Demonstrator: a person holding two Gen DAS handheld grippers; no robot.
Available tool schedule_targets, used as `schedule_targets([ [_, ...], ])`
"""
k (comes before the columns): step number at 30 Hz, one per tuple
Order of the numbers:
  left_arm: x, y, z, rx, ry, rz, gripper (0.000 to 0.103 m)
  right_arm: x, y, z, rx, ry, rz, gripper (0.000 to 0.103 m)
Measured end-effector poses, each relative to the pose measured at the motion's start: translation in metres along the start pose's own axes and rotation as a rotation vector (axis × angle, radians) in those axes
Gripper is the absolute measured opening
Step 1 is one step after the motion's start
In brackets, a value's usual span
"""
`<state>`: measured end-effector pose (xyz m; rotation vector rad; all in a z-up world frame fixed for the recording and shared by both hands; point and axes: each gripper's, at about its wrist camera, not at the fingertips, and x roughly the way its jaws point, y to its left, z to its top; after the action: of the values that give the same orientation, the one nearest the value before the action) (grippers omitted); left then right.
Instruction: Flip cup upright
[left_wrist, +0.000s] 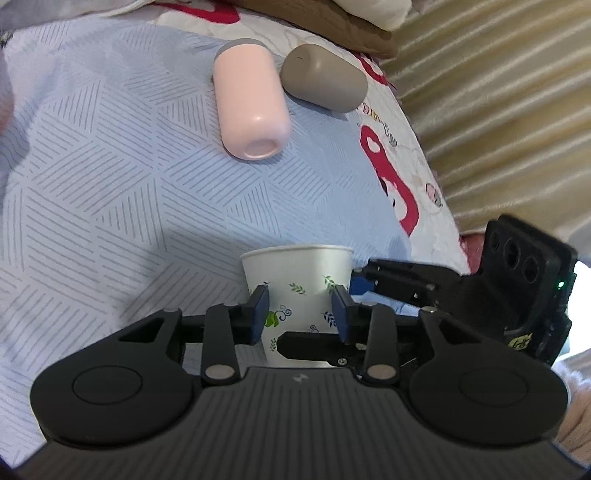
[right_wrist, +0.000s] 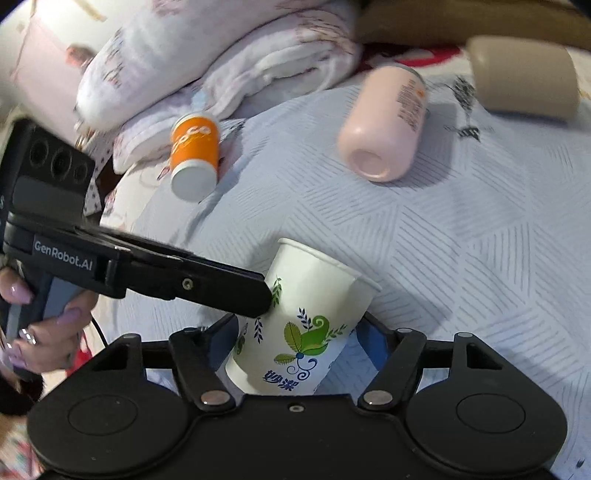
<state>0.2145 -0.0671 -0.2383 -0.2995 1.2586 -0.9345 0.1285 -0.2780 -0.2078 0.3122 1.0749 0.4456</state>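
Observation:
A white paper cup with green leaf prints (left_wrist: 301, 291) is held mouth-up over the blue patterned bedcover (left_wrist: 110, 184). My left gripper (left_wrist: 301, 308) is shut on the cup, its blue pads pressing both sides. In the right wrist view the same cup (right_wrist: 306, 325) tilts slightly right between my right gripper's fingers (right_wrist: 301, 332). The right jaws stand wide, with a gap at the right finger. The left gripper's finger (right_wrist: 207, 288) reaches in from the left and touches the cup's side.
A pink bottle (left_wrist: 251, 99) and a taupe cup (left_wrist: 323, 77) lie on their sides further back. An orange cup (right_wrist: 194, 157) lies on its side near folded white bedding (right_wrist: 207, 62). A cream curtain (left_wrist: 498, 110) hangs at right.

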Motion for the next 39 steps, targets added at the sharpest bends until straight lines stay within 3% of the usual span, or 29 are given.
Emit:
schedule_targets([
  [4,-0.004,-0.008,-0.007,0.052,-0.001,0.027,0.045,-0.001,0.013,-0.003,-0.100,-0.014,-0.020,0.074],
  [8,-0.006,-0.011,-0.011,0.069,0.000,0.026,0.060,-0.003,0.026,-0.006,-0.186,-0.039,-0.043,0.072],
  [11,-0.008,-0.015,-0.014,0.091,-0.011,0.044,0.060,-0.005,0.033,-0.007,-0.235,-0.068,-0.055,0.072],
  [17,-0.013,-0.019,-0.017,0.097,-0.054,0.080,0.060,-0.007,0.057,-0.016,-0.448,-0.154,-0.136,0.070],
  [21,-0.024,-0.020,-0.016,0.103,-0.138,0.107,0.058,0.001,0.066,-0.014,-0.579,-0.183,-0.194,0.069],
  [26,-0.038,-0.021,-0.012,0.156,-0.246,0.201,0.053,0.014,0.074,-0.008,-0.755,-0.281,-0.246,0.069],
  [31,-0.047,-0.011,-0.005,0.185,-0.350,0.297,0.053,0.033,0.074,0.012,-0.773,-0.374,-0.213,0.069],
  [39,-0.042,0.003,0.001,0.242,-0.414,0.412,0.053,0.073,0.078,0.022,-0.869,-0.461,-0.255,0.070],
])
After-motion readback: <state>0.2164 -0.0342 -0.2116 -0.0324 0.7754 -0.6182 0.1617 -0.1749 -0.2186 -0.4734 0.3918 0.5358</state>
